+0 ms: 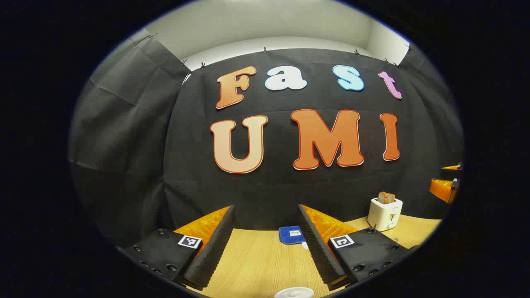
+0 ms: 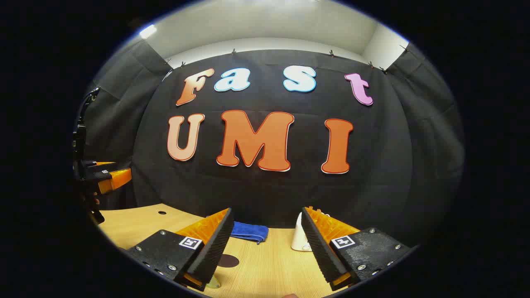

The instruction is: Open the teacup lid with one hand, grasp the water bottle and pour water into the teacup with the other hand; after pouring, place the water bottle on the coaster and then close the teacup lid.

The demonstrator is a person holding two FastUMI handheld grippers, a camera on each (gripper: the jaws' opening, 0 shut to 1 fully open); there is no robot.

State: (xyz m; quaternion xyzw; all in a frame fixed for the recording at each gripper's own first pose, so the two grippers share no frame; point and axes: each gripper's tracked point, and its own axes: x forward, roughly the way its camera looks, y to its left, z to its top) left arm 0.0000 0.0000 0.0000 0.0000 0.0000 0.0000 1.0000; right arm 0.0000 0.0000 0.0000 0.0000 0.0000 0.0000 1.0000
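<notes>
Left gripper view: toaster (image 1: 384, 213) with bread (image 1: 386, 197).

Wooden table (image 1: 256, 265) — toaster (image 1: 384, 214), blue cloth (image 2: 249, 231)

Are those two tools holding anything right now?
No. The left tool and right tool are both open over the table, nothing between their fingers.

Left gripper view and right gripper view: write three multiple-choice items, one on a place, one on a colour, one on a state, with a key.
1. In the left gripper view, the toaster stands:
A. far right on the table
B. between the fingers
C. far left

2. The folded cloth in the right gripper view is:
A. red
B. blue
C. green

3. The right gripper is:
A. shut on a bottle
B. shut, empty
C. open

Key: 1 A, it stands right of the right finger; 2 B, plainly blue; 3 C, bare table between its fingers.
</notes>
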